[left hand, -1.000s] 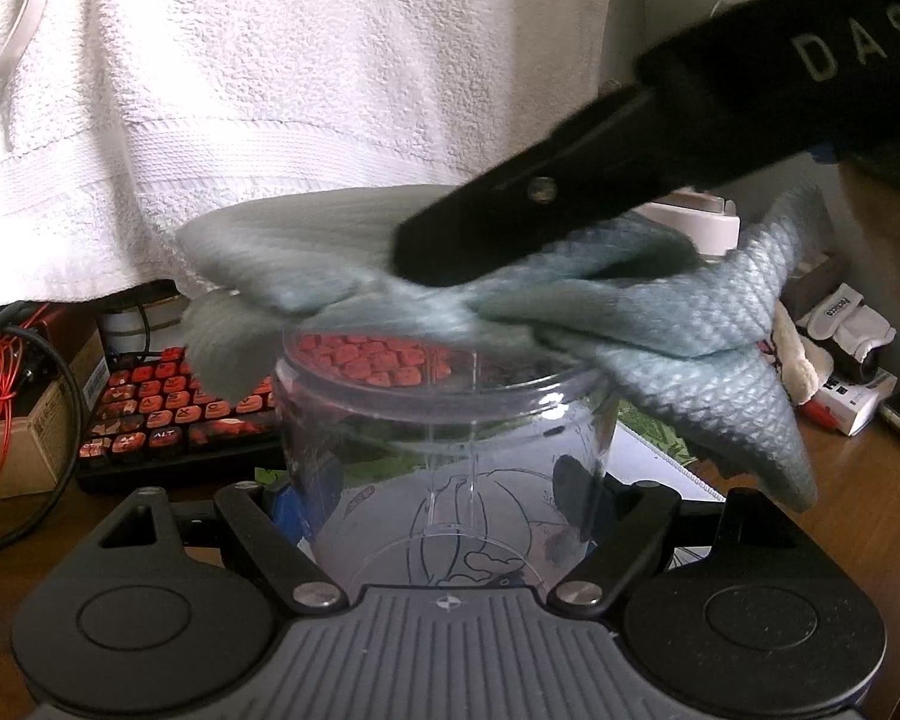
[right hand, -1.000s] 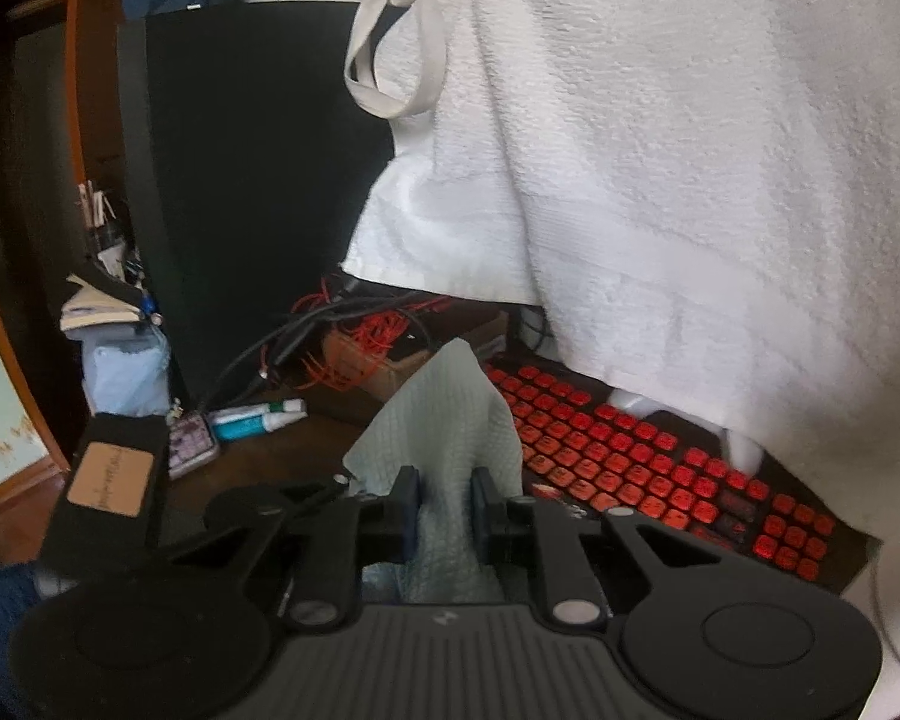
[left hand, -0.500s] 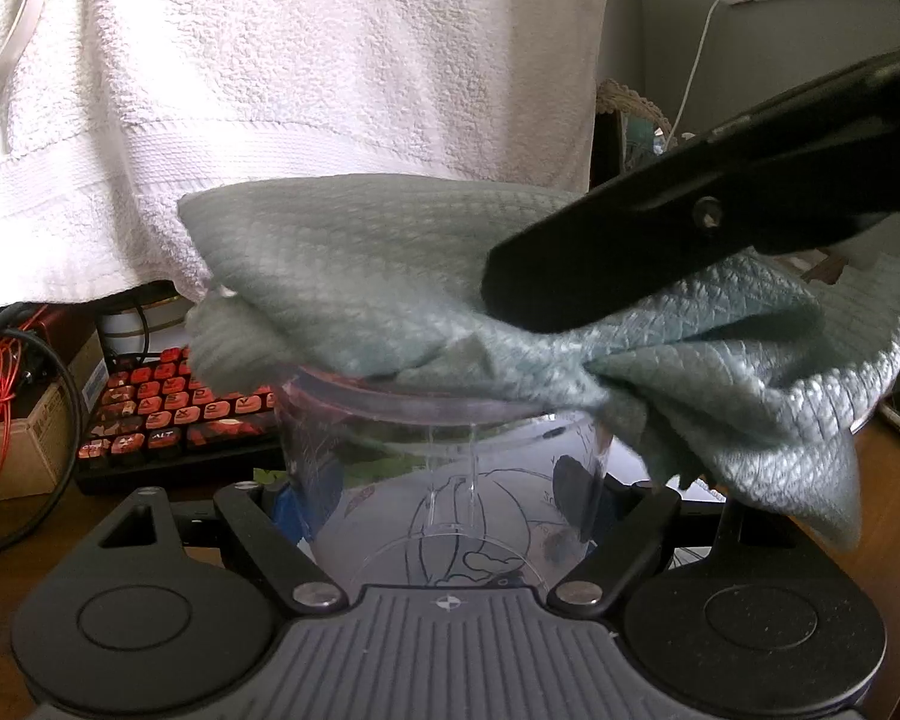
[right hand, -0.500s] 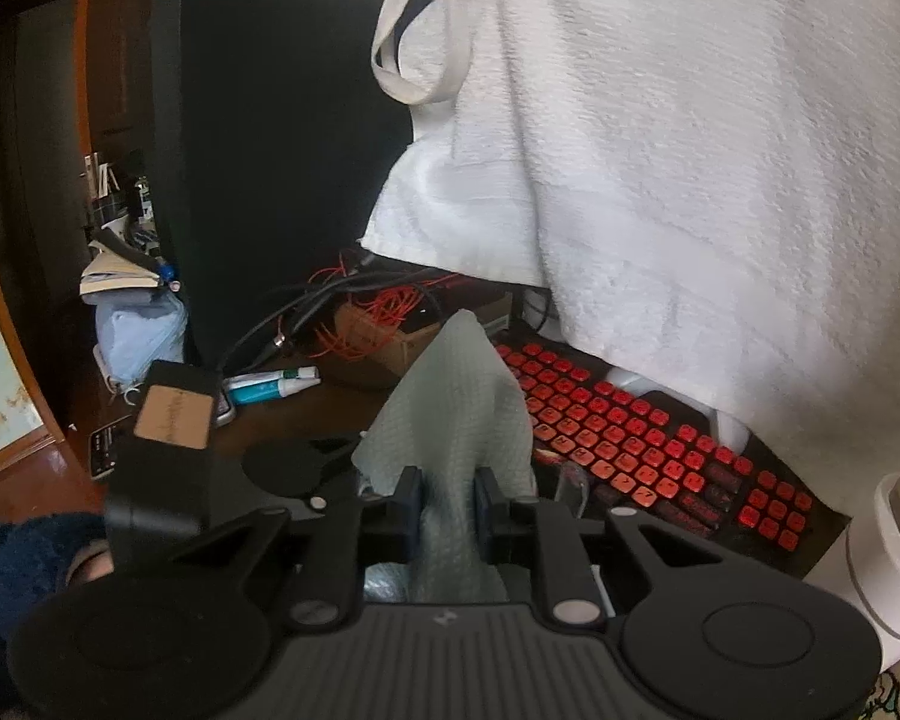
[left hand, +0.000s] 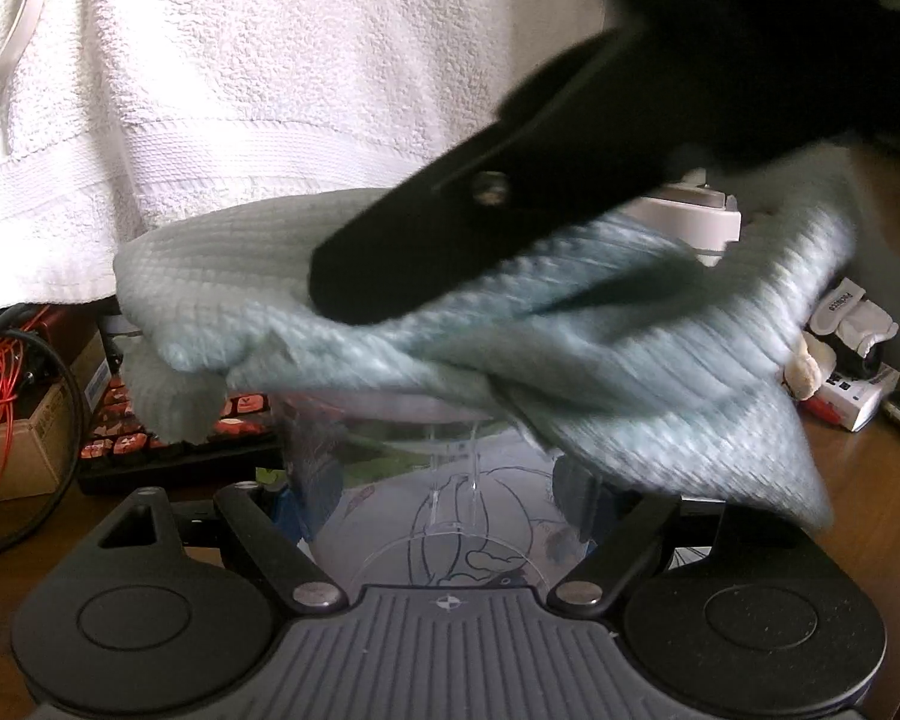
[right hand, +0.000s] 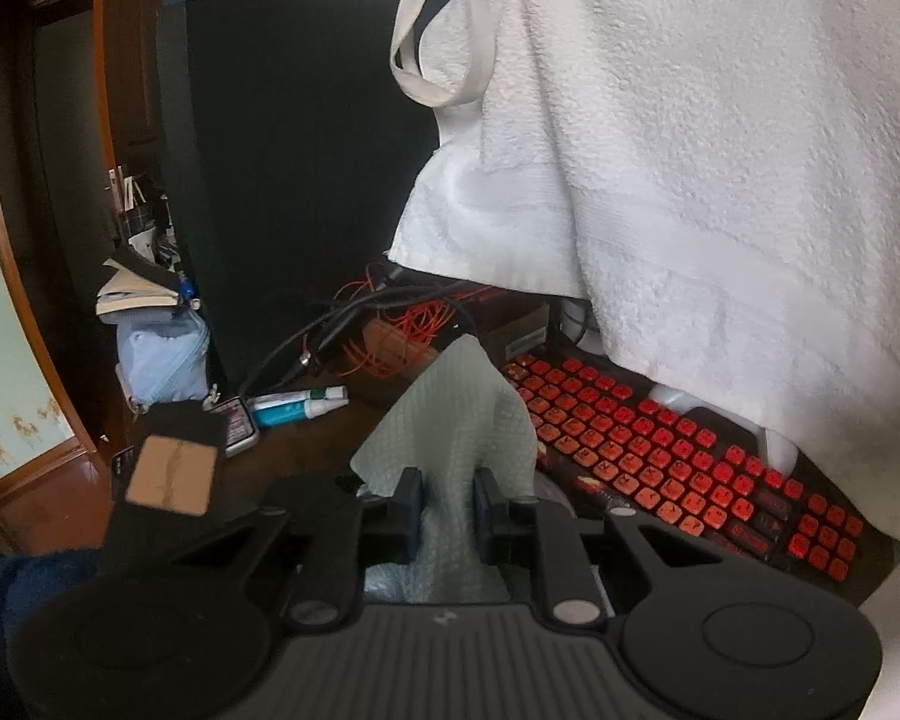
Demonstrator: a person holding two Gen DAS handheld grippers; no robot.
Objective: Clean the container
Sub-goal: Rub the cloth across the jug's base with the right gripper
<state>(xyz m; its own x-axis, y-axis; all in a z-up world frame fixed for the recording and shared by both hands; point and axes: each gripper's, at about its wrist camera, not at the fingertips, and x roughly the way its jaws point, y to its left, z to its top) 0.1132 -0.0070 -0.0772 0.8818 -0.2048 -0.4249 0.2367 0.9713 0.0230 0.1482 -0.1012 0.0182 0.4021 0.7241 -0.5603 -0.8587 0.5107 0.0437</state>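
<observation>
A clear plastic container (left hand: 390, 444) with a line drawing on it stands upright between the fingers of my left gripper (left hand: 441, 504), which presses on its two sides. A grey-blue waffle cloth (left hand: 630, 360) lies bunched over the container's mouth and hides the rim; it is blurred. From the upper right, one black finger (left hand: 480, 228) of the right gripper bears down on the cloth. In the right wrist view my right gripper (right hand: 447, 498) is shut on the cloth (right hand: 456, 414), whose corner sticks up past the pads.
A big white towel (left hand: 240, 90) hangs just behind the container. A keyboard with red-lit keys (right hand: 660, 456) lies under it on the brown wooden table (left hand: 858, 480). Orange cables and a cardboard box (left hand: 12, 444) sit left; small white items (left hand: 852, 360) sit right.
The right gripper's finger and the cloth swung right over the container's mouth, then back left, and are now blurred. The left gripper and container stayed still.
</observation>
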